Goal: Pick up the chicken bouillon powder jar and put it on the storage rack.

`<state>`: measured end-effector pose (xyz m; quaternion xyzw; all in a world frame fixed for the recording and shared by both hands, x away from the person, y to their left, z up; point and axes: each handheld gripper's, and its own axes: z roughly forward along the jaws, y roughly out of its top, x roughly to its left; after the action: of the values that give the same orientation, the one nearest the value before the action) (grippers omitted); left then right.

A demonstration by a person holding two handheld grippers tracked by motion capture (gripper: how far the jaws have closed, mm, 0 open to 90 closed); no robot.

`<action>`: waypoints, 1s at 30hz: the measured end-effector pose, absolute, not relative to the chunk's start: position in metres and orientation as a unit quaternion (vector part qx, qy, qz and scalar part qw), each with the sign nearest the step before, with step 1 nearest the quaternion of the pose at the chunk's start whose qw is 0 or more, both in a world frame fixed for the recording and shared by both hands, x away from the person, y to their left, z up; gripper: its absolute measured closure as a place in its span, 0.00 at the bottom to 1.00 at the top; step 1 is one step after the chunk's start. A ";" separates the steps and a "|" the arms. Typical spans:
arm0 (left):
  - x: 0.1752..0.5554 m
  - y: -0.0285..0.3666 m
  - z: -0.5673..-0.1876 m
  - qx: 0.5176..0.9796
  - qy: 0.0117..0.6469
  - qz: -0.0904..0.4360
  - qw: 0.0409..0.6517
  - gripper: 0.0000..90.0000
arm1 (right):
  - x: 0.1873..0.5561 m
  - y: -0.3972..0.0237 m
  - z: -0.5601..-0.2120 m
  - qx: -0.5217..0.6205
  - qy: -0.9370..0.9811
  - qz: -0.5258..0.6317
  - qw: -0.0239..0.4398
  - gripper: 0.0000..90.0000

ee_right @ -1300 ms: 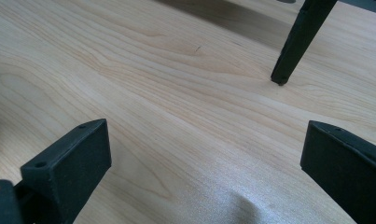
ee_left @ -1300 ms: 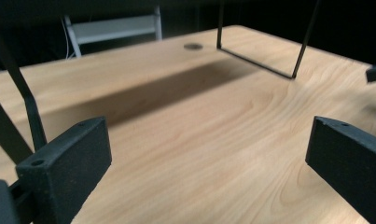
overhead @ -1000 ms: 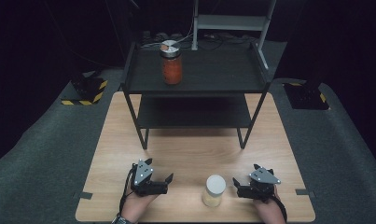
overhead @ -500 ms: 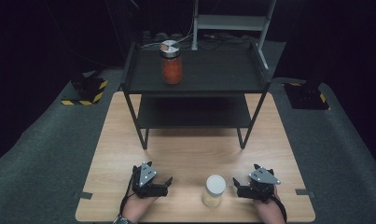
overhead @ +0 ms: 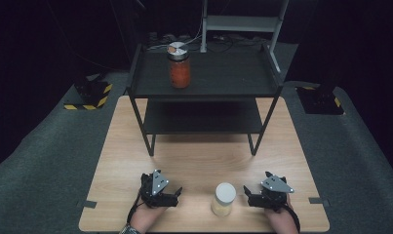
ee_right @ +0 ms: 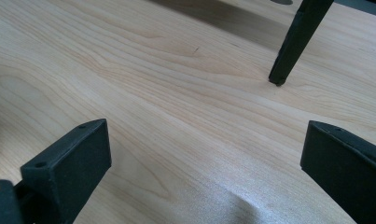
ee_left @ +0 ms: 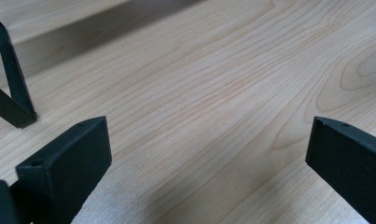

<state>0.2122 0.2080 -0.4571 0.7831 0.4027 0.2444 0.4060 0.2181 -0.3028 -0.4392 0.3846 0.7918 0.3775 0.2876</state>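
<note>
Both grippers, left [overhead: 178, 193] and right [overhead: 246, 194], rested on the counter [overhead: 199, 156] with jaws open, flanking the pale jar [overhead: 223, 199], apparently poised to grasp it.

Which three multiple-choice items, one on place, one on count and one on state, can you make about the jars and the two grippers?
1. Where is the pale jar?
A. Between both grippers
B. On the rack's top shelf
C. Under the rack

2. How many jars are there?
A. One
B. Two
C. Four

3. How is the left gripper?
A. Shut on a jar
B. Open, holding nothing
C. Shut, holding nothing

Key: 1 A, it stands on the table between them. 2 B, the pale one plus the red jar. 3 B, its jaws stand apart over bare wood.
</note>
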 end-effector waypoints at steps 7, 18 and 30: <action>0.214 0.207 -0.456 0.783 0.410 0.239 0.402 0.01 | 0.217 -0.305 -0.440 0.378 0.792 0.383 0.288 0.01; 0.216 0.203 -0.454 0.794 0.400 0.239 0.390 0.01 | 0.219 -0.308 -0.439 0.379 0.795 0.385 0.276 0.00; 0.215 0.202 -0.453 0.802 0.387 0.238 0.388 0.01 | 0.213 -0.312 -0.438 0.384 0.778 0.407 0.285 0.00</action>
<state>0.2155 0.2018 -0.4531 0.8018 0.3875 0.2380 0.3877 0.2131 -0.3124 -0.4378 0.3841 0.7782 0.4073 0.2846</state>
